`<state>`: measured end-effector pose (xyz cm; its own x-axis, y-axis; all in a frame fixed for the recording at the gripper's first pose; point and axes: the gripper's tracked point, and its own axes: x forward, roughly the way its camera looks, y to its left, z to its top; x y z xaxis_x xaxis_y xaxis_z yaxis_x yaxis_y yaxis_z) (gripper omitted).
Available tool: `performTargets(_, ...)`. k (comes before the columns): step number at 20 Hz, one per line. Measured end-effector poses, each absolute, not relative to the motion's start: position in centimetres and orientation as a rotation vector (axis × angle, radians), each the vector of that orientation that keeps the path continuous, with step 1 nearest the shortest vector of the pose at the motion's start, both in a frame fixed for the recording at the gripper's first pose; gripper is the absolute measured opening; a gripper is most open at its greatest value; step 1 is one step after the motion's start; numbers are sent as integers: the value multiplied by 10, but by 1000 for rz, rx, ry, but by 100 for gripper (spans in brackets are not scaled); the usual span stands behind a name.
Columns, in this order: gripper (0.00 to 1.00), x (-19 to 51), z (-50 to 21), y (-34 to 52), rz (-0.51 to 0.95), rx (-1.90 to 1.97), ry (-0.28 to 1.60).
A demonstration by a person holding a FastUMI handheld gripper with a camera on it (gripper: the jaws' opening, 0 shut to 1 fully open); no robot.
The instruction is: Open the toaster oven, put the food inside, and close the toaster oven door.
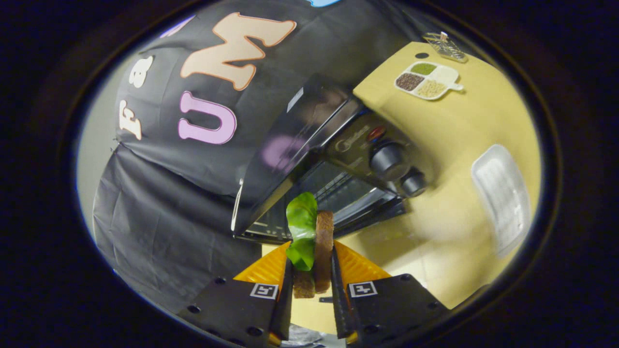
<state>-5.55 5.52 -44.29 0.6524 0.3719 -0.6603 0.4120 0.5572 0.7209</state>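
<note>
My gripper [312, 263] is shut on a sandwich [323, 251] of brown bread slices with a green lettuce leaf [301, 232] sticking out on the left. The sandwich stands on edge between the two fingers, lifted above the yellow table [464, 140]. Just beyond it is the black toaster oven [338, 159], seen tilted, with its door open and the dark cavity with a wire rack [333, 193] facing me. Two round knobs [389, 160] sit on its control panel to the right of the opening.
A white sectioned dish [428, 79] with grains and a small clear container [445, 46] sit at the table's far end. A white ridged tray [503, 193] lies to the right of the oven. The booth's black cloth wall [169, 203] hangs to the left.
</note>
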Motion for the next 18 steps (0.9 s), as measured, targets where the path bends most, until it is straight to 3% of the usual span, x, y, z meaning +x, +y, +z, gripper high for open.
performTargets(12,38,9,-486,95,-91,1306,748)
performTargets(18,39,32,-485,58,-209,1414,585)
